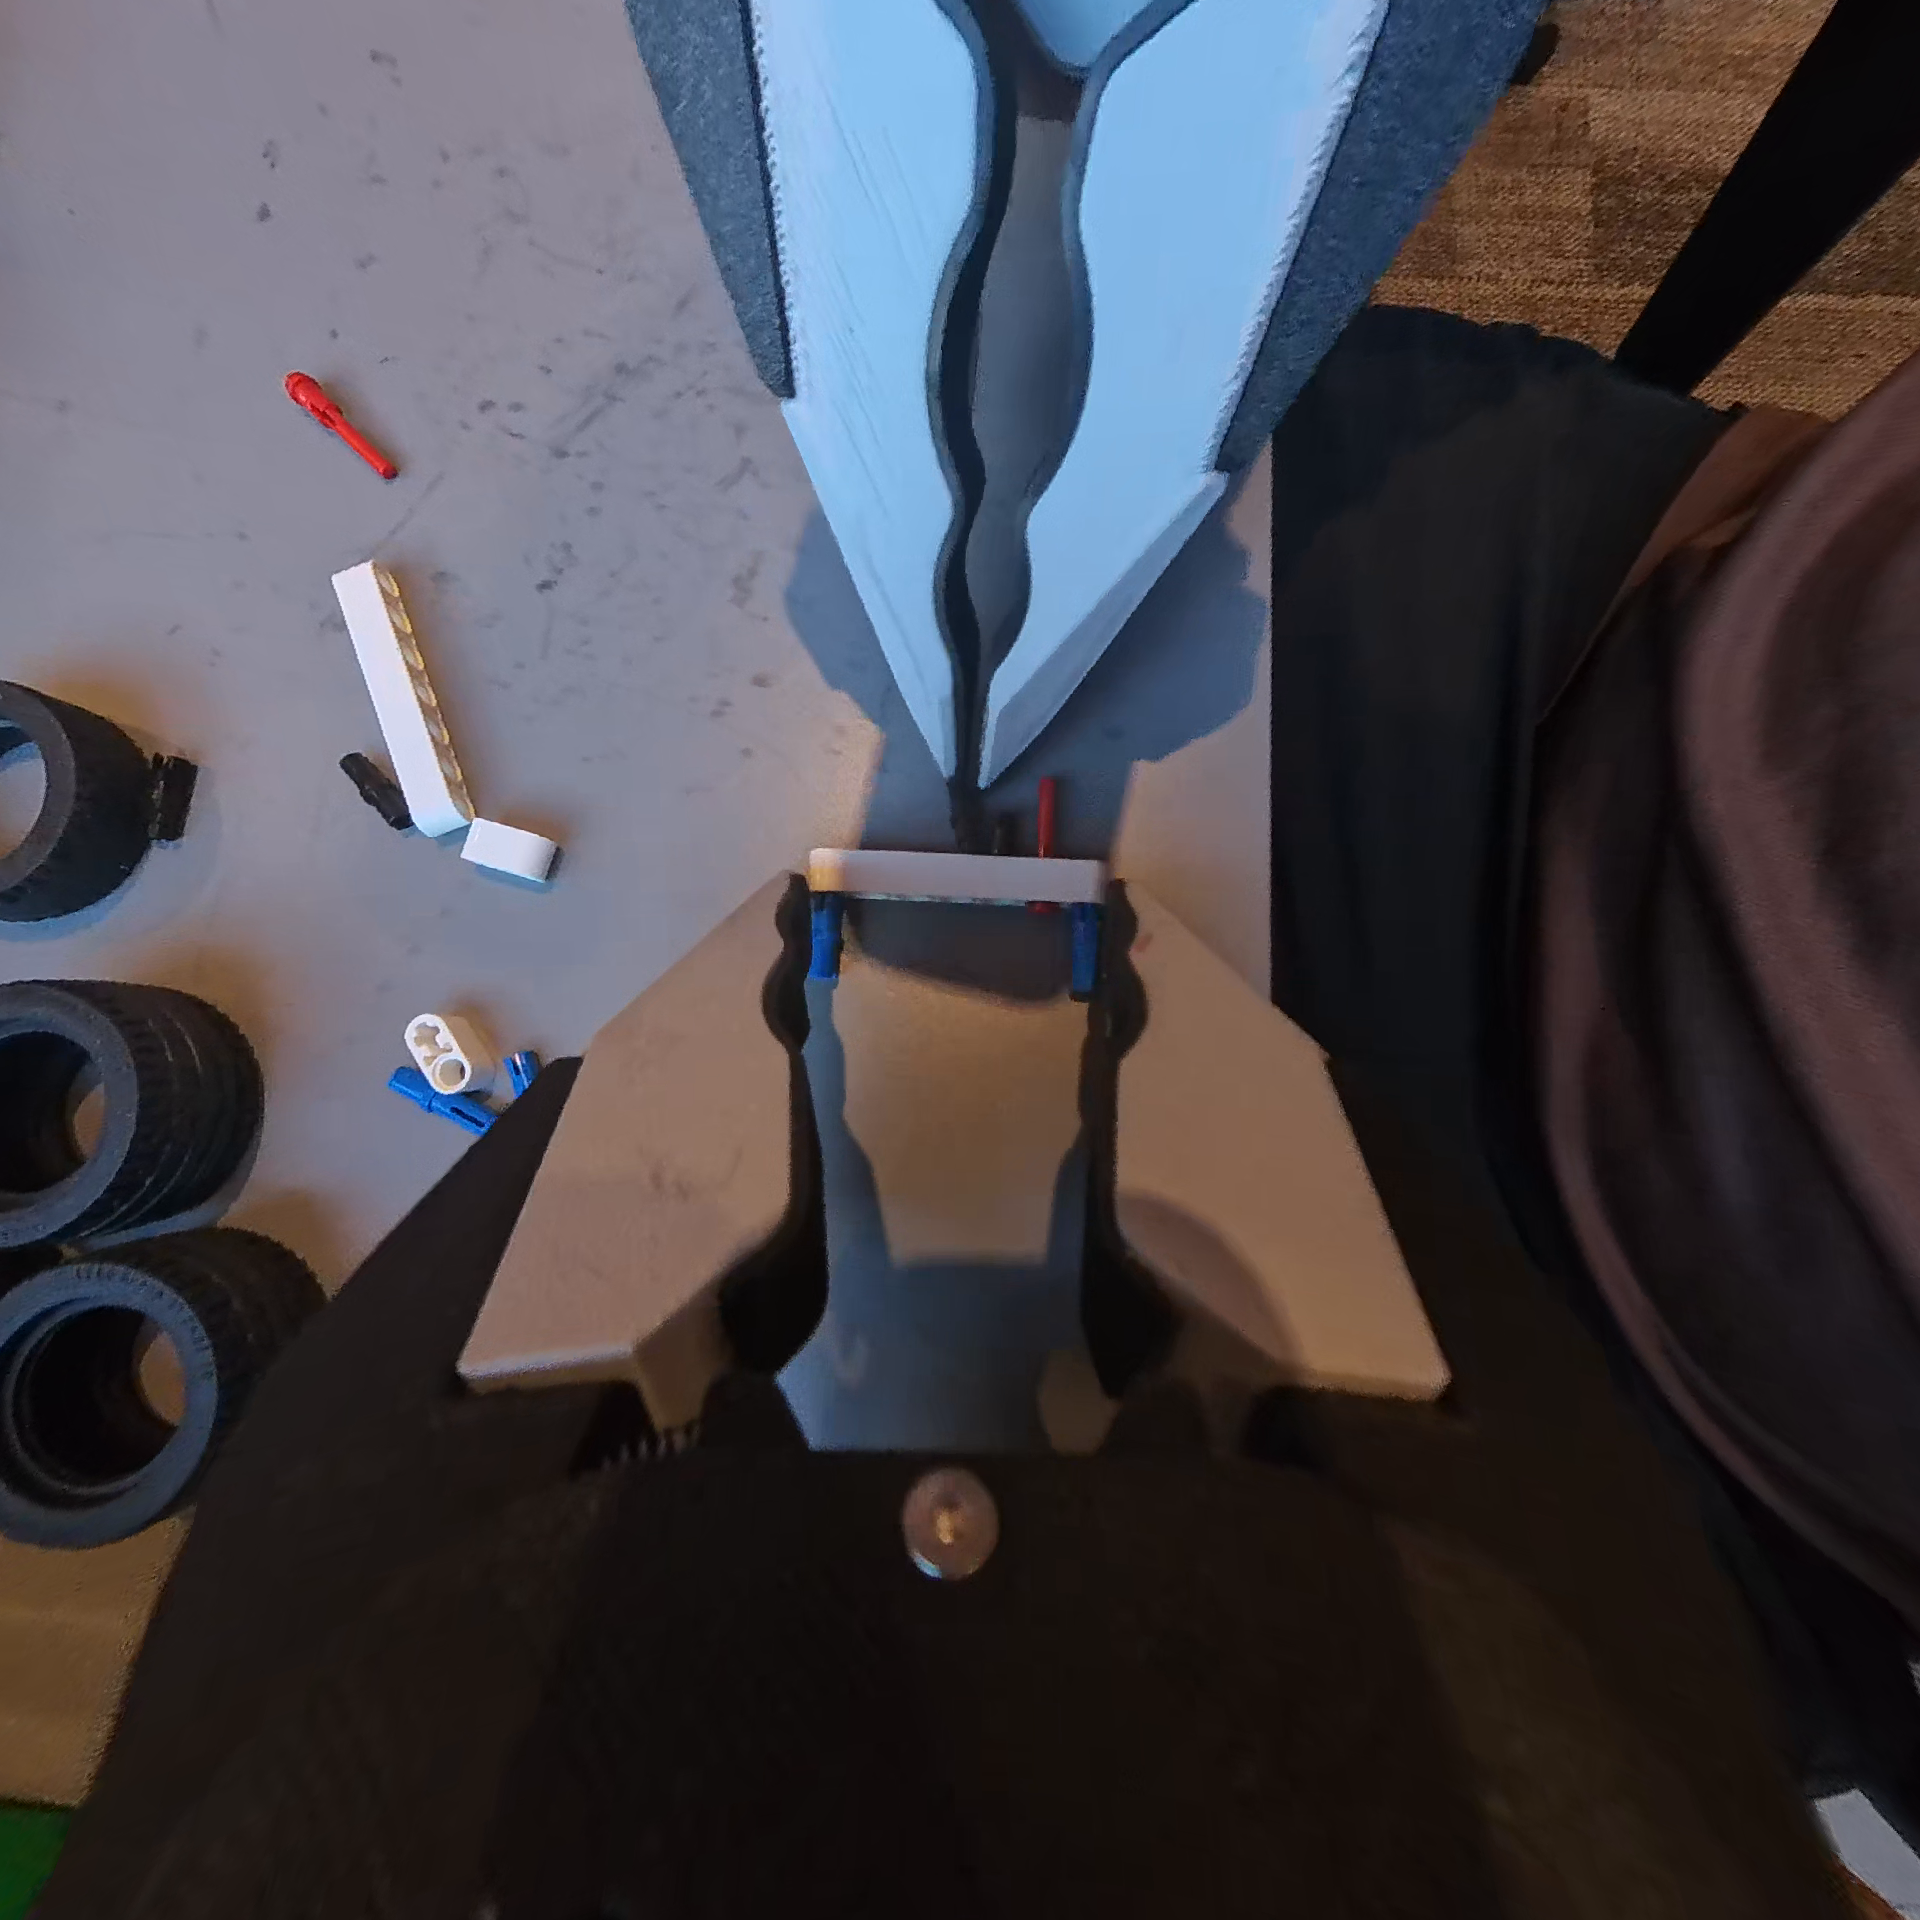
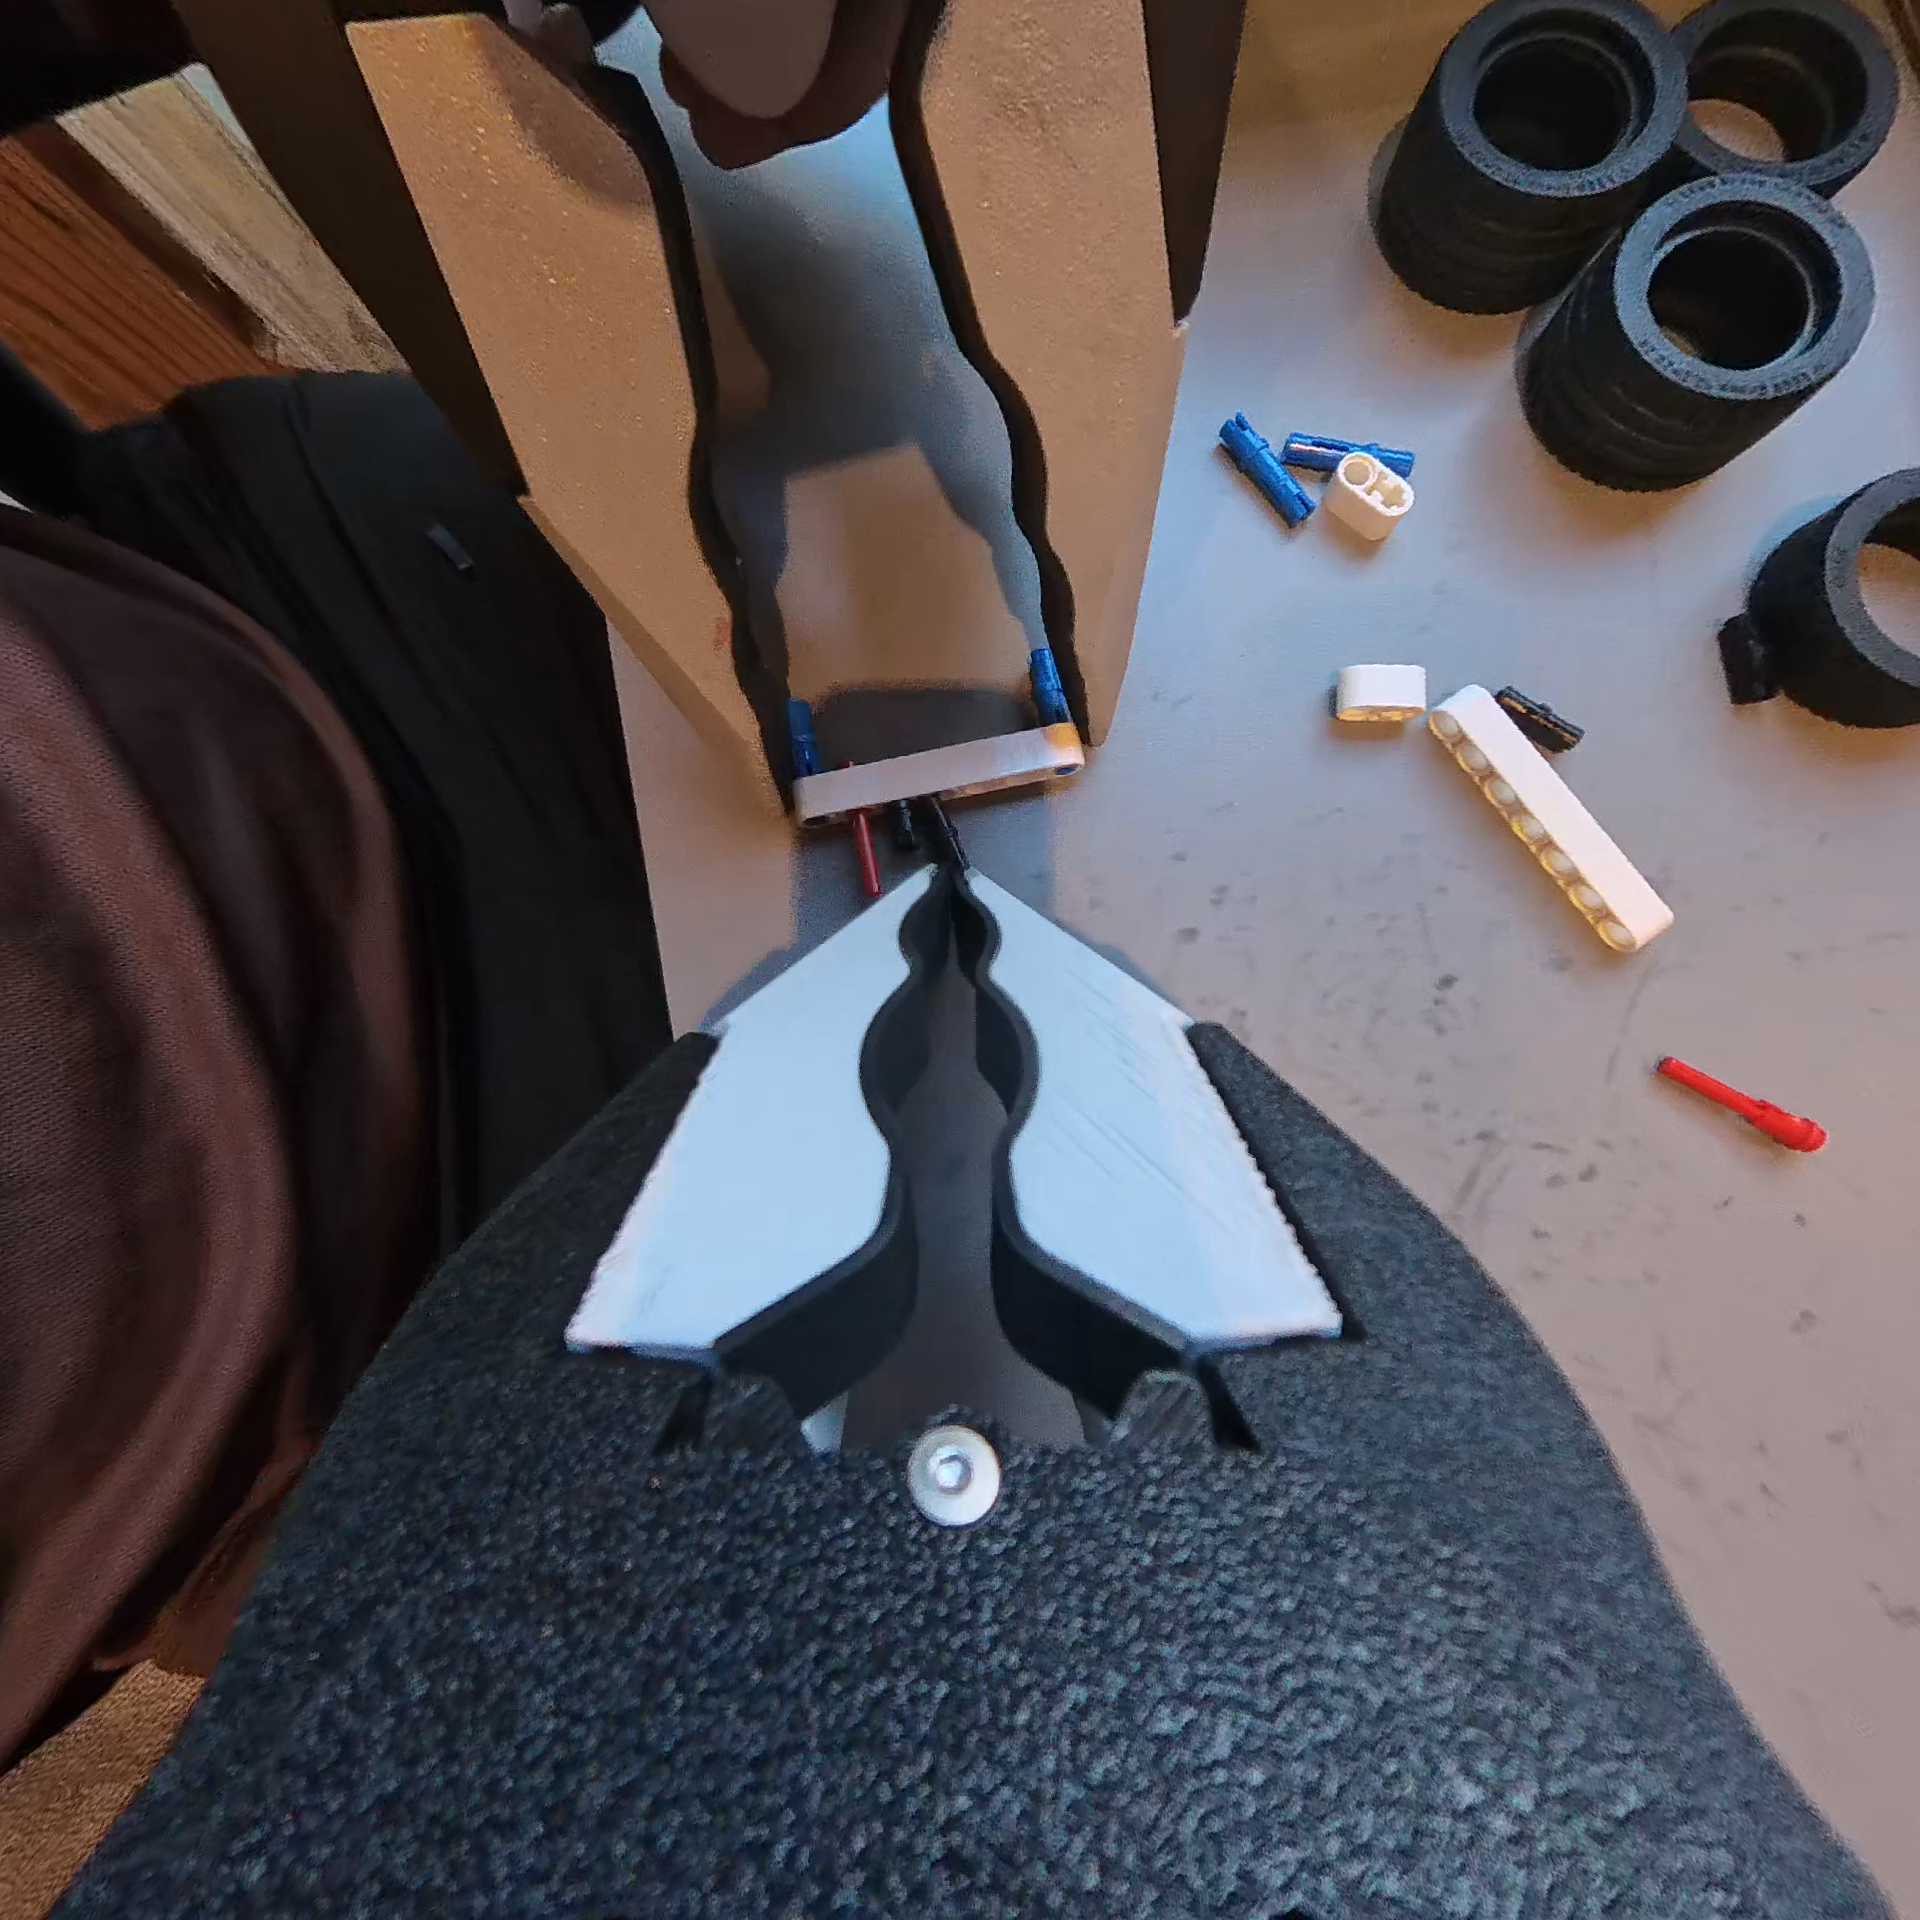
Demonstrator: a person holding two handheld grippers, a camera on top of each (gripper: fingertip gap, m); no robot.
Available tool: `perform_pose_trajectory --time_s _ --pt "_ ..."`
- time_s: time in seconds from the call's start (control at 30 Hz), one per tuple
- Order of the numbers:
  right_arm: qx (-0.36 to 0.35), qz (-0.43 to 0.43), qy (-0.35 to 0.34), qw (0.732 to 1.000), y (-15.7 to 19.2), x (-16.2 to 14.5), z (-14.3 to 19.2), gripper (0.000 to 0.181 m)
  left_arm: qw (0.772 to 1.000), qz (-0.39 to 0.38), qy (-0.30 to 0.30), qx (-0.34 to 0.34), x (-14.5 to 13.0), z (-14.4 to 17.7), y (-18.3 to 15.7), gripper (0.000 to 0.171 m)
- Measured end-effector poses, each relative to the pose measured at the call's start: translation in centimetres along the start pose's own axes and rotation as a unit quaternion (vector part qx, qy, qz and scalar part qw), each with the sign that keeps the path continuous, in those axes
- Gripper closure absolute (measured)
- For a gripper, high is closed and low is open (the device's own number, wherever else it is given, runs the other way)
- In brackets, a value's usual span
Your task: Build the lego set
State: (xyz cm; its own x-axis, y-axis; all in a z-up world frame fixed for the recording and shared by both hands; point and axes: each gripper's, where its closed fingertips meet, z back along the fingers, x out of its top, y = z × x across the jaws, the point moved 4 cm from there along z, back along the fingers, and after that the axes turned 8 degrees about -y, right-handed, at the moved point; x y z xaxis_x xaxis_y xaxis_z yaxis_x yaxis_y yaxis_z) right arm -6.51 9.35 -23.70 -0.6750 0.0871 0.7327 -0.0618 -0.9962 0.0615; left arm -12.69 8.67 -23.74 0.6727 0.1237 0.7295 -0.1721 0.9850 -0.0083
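My left gripper point(image 1: 956, 914), with tan fingers, grips a white beam point(image 1: 956, 876) by its two ends and holds it crosswise. A blue pin point(image 1: 826, 935) sticks out of the beam at each end towards the gripper. A red axle pin point(image 1: 1045, 816) and two black pins stick out of its far side. My right gripper point(image 2: 951, 883), with white fingers, faces the left one and is shut on one black pin point(image 2: 943, 831) at the beam point(image 2: 935, 781). The left gripper also shows in the right wrist view point(image 2: 935, 743).
On the grey table point(image 1: 520, 312) lie a long white beam point(image 1: 405, 707), a short white beam point(image 1: 509, 847), a black pin point(image 1: 374, 784), a red axle point(image 1: 338, 421), and blue pins with a white connector point(image 1: 452, 1065). Black tyres point(image 1: 104, 1122) stand at the left. A person's dark clothing point(image 1: 1662, 935) lies beyond the table edge. The grippers are tip to tip, or close to it.
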Motion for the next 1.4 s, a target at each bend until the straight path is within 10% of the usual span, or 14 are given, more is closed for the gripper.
perform_pose_trajectory --time_s 1.4 --pt "0.030 0.024 -0.022 0.999 0.0 -1.2 1.6 0.166 0.999 0.018 -0.028 0.015 -0.2 0.0 0.0 0.118"
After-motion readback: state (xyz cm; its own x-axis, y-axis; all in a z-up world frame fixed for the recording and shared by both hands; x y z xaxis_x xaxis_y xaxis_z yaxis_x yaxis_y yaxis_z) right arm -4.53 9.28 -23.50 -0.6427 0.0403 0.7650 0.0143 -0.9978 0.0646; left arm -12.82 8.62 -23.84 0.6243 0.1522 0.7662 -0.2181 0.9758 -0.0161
